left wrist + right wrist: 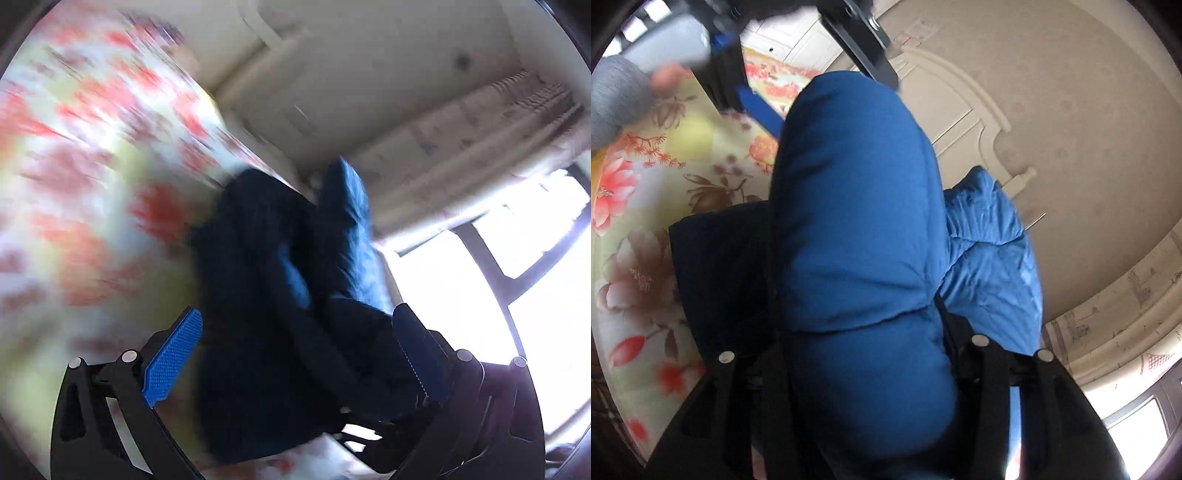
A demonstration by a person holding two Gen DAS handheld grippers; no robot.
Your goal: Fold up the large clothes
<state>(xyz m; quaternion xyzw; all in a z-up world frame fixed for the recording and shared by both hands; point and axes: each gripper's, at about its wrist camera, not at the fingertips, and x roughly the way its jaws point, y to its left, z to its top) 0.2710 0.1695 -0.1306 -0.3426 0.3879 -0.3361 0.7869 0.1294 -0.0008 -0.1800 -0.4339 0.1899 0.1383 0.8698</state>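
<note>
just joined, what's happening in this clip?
A person is folding a puffy blue jacket on a floral bedsheet, with a handheld gripper in each hand. A thick padded fold of the jacket sits between the right gripper fingers, apparently gripped. The left gripper is open, with dark fabric bunched between its fingers and clear of the blue pad on one side. The left view is badly blurred.

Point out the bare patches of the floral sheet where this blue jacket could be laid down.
Bare floral sheet lies open left of the blue jacket, from its dark edge out to the view's rim. Crowded: top left, where the left gripper and a grey sleeve hover, and the jacket's right side against the headboard.
</note>
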